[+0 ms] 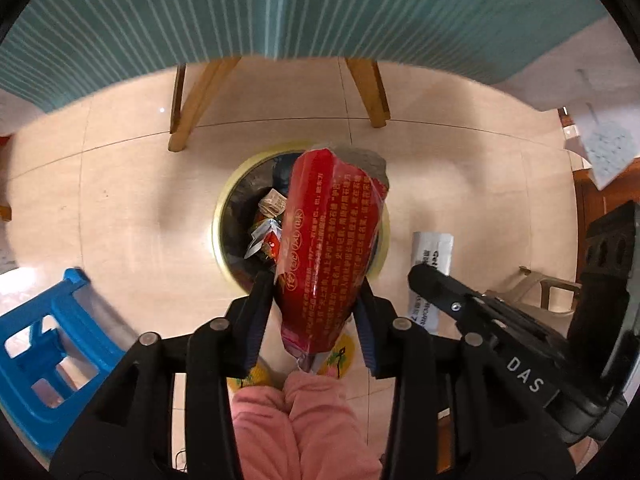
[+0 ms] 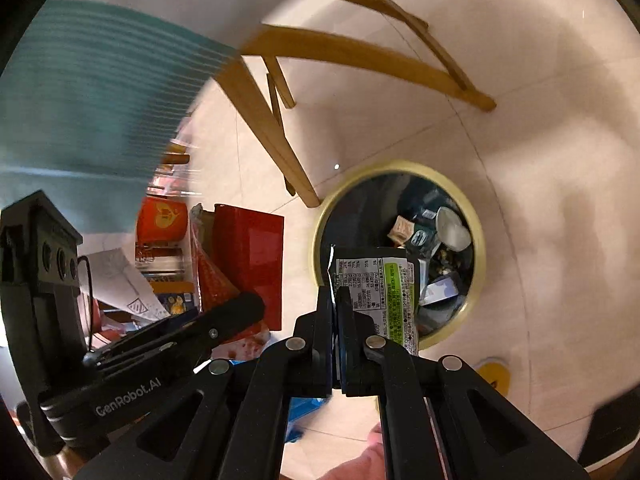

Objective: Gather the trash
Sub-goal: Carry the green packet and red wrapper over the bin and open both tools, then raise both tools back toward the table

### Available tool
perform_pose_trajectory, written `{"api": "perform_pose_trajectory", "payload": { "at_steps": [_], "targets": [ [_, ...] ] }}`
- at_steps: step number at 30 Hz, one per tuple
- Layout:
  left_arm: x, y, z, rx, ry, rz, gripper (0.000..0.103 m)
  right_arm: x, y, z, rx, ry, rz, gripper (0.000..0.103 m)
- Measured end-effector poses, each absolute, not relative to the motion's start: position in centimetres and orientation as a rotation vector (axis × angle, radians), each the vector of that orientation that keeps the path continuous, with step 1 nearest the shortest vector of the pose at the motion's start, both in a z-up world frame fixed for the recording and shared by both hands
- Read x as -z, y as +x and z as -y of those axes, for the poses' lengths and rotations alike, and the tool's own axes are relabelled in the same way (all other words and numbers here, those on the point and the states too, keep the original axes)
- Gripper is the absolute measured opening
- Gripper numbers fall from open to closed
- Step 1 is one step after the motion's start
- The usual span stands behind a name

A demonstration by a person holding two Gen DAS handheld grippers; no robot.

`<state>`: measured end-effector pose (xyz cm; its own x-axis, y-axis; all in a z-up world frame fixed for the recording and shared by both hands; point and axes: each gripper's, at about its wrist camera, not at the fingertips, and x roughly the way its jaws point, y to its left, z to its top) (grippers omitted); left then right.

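Trash bin (image 1: 224,216): round, with a pale yellow rim and a dark bag inside. It stands on the floor, near the wooden table legs (image 1: 192,100).
Inside the bin: crumpled wrappers, a small box and other bits already lie there.
Red wrapper (image 1: 328,248): a long, shiny plastic bag with yellow writing. It hangs over the open bin.
Left gripper (image 1: 316,308): its two black fingers press the red wrapper from both sides, low down near its bottom end.
Black wrapper (image 2: 376,292): flat and thin, with a white label and a green strip. Its far end sits over the near edge of the bin.
Right gripper (image 2: 334,300): its fingers are squeezed almost together, with the edge of the black wrapper pinched between them.
How the wrappers feel: I think both are very light, soft and crinkly. They bend easily and look slippery, so a firm pinch on a flat part seems best.
Where to hold: the sealed end or a flat edge looks like a good spot, and that is about where each one is held.
Floor (image 1: 120,200): smooth, pale tiles with thin lines.
Blue stool (image 1: 52,332): hard plastic, on the near left in the left view.
White packet (image 1: 434,248): lies on the floor just right of the bin, maybe more trash.
Red box (image 2: 248,248): stiff and square, left of the bin in the right view.
Teal cloth (image 1: 320,8): striped, hanging on the far side.
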<state>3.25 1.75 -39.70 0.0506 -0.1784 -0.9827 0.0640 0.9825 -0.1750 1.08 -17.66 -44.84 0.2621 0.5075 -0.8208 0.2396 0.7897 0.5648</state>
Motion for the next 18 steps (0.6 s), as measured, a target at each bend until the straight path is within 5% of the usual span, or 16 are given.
{"api": "perform_pose_trajectory", "payload": {
  "at_steps": [5,10,18],
  "targets": [
    [43.1,4.0,-2.5,0.166,-0.091,-1.528,0.048,47.9,2.2,17.4,-0.207,0.704,-1.34,0.006],
    [45.0,4.5,-3.7,0.109,-0.1,-1.541,0.062,49.7,3.1,17.1,-0.171,0.739,-1.354,0.033],
    [44.4,4.5,-5.8,0.065,-0.107,-1.528,0.063,47.7,3.2,15.6,-0.164,0.659,-1.356,0.034]
  ]
}}
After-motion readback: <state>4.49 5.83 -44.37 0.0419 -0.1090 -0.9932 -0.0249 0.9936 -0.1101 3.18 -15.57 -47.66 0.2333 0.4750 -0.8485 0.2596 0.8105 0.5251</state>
